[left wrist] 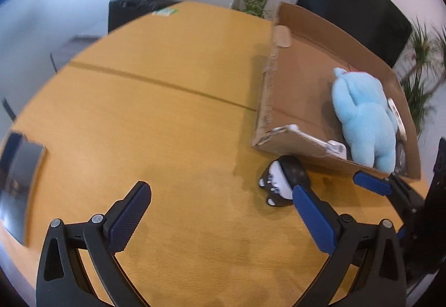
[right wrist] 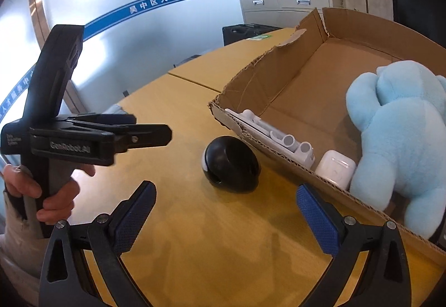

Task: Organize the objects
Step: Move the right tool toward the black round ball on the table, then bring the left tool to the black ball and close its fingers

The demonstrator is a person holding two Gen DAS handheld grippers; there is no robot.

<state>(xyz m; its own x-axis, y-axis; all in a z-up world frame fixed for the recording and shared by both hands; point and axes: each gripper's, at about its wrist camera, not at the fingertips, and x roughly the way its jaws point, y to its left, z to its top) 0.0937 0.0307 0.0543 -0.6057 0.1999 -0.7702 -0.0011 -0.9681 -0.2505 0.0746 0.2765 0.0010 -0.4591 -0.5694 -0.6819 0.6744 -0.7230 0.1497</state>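
Hovering with both grippers released, the right gripper (right wrist: pixel 225 212) is lining up on the black toy (right wrist: pixel 232 165) beside the box (right wrist: pixel 278 78), likely for boxing; left gripper (left wrist: pixel 223 212) is idling.

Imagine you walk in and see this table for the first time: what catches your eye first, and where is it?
The pale blue plush toy stands out most, lying inside the open cardboard box at its near right end, beside a small white case. Next comes the black egg-shaped gadget, alone on the yellow wooden table, just outside the box's near wall. Both the right gripper and the left gripper are open and empty.
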